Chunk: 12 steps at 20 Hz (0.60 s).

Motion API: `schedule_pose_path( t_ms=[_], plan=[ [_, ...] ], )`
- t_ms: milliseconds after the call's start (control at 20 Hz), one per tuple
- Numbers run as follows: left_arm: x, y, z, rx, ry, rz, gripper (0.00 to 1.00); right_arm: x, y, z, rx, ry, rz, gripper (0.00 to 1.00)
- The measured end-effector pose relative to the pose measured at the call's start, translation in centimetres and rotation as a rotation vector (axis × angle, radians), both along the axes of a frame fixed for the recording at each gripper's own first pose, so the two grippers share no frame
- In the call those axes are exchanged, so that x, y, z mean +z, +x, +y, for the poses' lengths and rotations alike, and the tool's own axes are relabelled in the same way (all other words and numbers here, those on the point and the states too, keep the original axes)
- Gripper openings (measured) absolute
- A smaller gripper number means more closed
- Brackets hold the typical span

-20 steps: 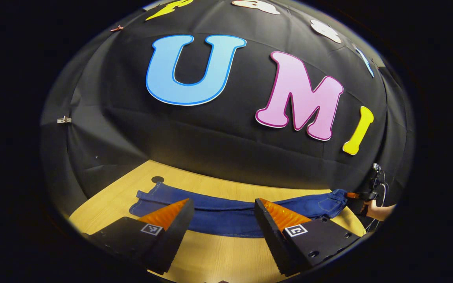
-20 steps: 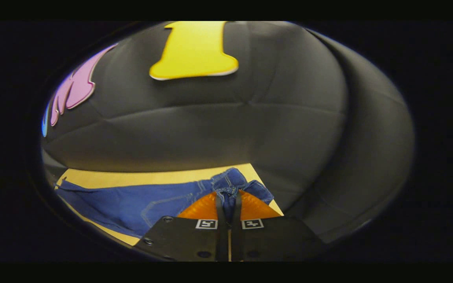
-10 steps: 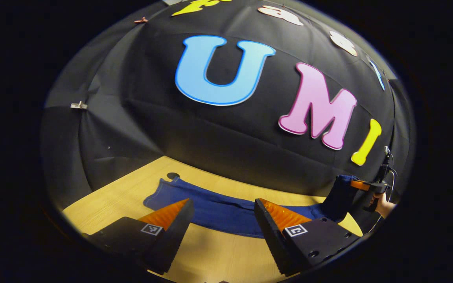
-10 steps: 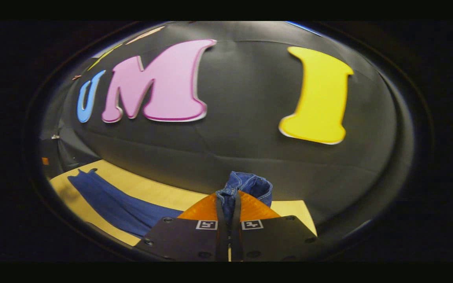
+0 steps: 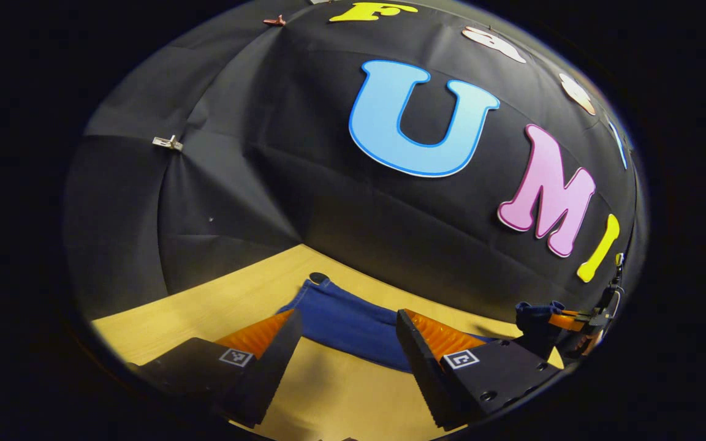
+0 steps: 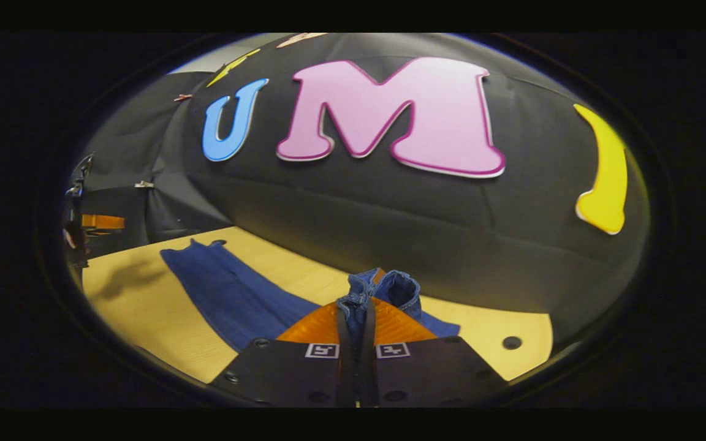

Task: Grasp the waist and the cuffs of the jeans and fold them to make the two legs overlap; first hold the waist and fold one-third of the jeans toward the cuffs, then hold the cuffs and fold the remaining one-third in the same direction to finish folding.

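The right tongs (image 6: pixel 358 318) were clenched on the bunched waist (image 6: pixel 383 289) of the jeans (image 6: pixel 230 294), both orange fingers (image 6: pixel 313 327) pressing the denim between them and holding that end raised off the bench (image 6: pixel 144 318). From the grip the blue legs ran away flat across the wooden top to the cuffs (image 6: pixel 197 248) at the far end. In the left gripper view, the left tongs (image 5: pixel 347 324) hung released above the bench, their fingers (image 5: pixel 267 331) well apart with nothing between them, the jeans lying just beyond. Farther off at the right of that view, the right tongs held the lifted waist. A dark round hole (image 5: pixel 318 277) sat in the bench at the cuffs.
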<state>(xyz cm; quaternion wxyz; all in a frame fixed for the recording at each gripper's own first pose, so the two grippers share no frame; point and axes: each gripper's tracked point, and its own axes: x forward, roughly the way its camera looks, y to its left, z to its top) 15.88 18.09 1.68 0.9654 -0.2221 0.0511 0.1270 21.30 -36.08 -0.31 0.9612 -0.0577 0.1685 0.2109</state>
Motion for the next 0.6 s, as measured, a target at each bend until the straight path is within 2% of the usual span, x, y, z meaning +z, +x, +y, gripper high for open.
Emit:
schedule_pose_path(
  t_ms=[100, 150, 300, 350, 400, 550, 600],
  plan=[
    [-0.3, 1.2, 1.6, 0.008, 0.026, -0.003, 0.96, 1.0, 0.0, 0.1, 0.039, -0.003, 0.027, 0.04],
    [-0.7, 2.1, 2.6, 0.016, 0.042, 0.003, 0.96, 1.5, 0.1, 0.0, 0.06, 0.001, 0.044, 0.07],
    [-2.8, 5.2, 5.3, 0.011, 0.086, 0.064, 0.96, 0.7, 0.8, -0.3, 0.104, -0.017, 0.073, 0.07],
    [-4.1, 6.1, 5.9, -0.002, 0.098, 0.106, 0.96, 0.5, 0.9, -0.3, 0.112, -0.032, 0.081, 0.02],
    [-5.5, 7.4, 6.8, -0.011, 0.111, 0.151, 0.97, 0.4, 0.9, -0.5, 0.12, -0.045, 0.096, 0.09],
    [-9.2, 11.2, 8.1, -0.052, 0.104, 0.242, 0.96, -0.8, -0.1, -0.1, 0.143, -0.03, 0.133, 0.12],
    [-10.3, 12.3, 8.9, -0.051, 0.1, 0.273, 0.97, -1.1, -1.2, 0.9, 0.151, -0.004, 0.142, 0.24]
  ],
)
